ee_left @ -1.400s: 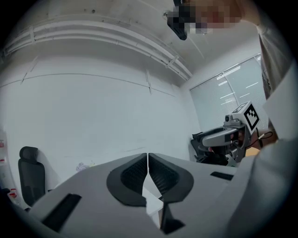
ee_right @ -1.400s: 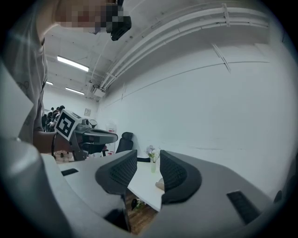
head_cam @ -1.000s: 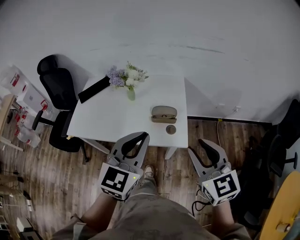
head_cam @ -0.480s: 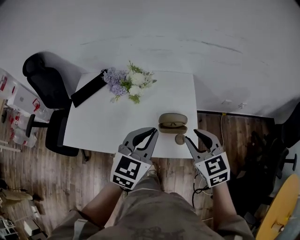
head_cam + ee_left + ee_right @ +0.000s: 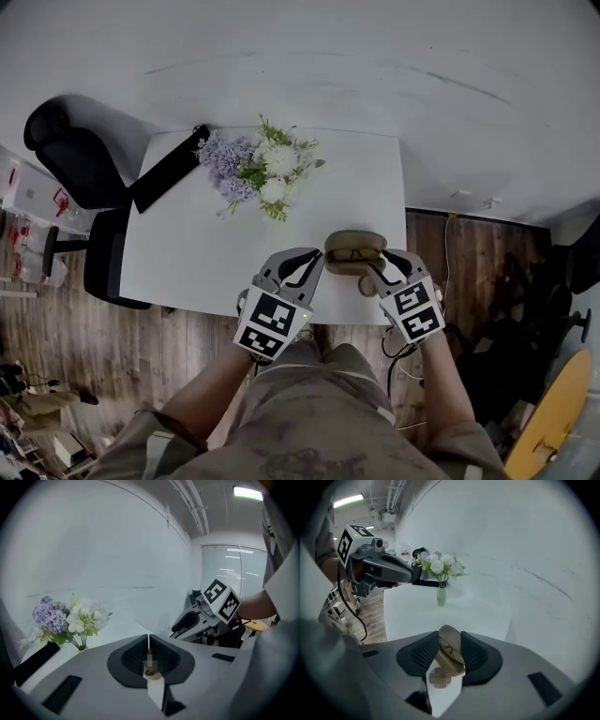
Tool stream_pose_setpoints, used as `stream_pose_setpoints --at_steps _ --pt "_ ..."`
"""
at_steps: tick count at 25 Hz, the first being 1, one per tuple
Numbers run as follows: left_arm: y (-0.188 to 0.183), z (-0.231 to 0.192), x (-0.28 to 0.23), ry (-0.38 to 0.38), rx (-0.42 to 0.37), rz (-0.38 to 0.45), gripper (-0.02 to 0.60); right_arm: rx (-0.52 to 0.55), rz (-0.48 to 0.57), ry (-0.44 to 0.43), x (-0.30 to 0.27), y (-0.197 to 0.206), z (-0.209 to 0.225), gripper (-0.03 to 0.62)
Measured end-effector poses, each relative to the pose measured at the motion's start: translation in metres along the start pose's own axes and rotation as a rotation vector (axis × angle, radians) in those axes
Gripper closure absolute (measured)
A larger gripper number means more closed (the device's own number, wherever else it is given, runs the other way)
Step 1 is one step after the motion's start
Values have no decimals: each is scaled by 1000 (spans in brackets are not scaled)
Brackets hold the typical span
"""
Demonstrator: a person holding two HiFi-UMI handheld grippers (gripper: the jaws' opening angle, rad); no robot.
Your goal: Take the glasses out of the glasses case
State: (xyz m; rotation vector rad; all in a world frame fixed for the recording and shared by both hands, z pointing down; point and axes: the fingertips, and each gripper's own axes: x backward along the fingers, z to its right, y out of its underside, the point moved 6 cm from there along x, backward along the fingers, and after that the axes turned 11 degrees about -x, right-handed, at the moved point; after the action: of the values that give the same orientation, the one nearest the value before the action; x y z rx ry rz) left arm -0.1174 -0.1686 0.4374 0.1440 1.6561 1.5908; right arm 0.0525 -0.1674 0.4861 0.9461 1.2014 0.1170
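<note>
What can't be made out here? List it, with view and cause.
- Small round object: head view, half under right gripper; too small to identify.
- Vase: head view, hidden beneath flowers.
- Glasses in glasses case: right gripper view, sides hidden behind its jaws.

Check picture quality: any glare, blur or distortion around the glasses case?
Head view: even light, no glare, glasses case sharp, fisheye bend at edges. Right gripper view: case clear between the jaws, corners dark. Left gripper view: ceiling light glares top right.
</note>
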Motion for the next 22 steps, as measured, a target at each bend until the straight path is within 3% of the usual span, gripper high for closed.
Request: stream_pose_setpoints --at_steps 13,22 --pt "46 3 -46 48 62 -156 557 162 -280 -103 -82 36 9 428" --pt "73 5 -59 26 104 -255 558 283 -358 -153 -119 53 7 428"
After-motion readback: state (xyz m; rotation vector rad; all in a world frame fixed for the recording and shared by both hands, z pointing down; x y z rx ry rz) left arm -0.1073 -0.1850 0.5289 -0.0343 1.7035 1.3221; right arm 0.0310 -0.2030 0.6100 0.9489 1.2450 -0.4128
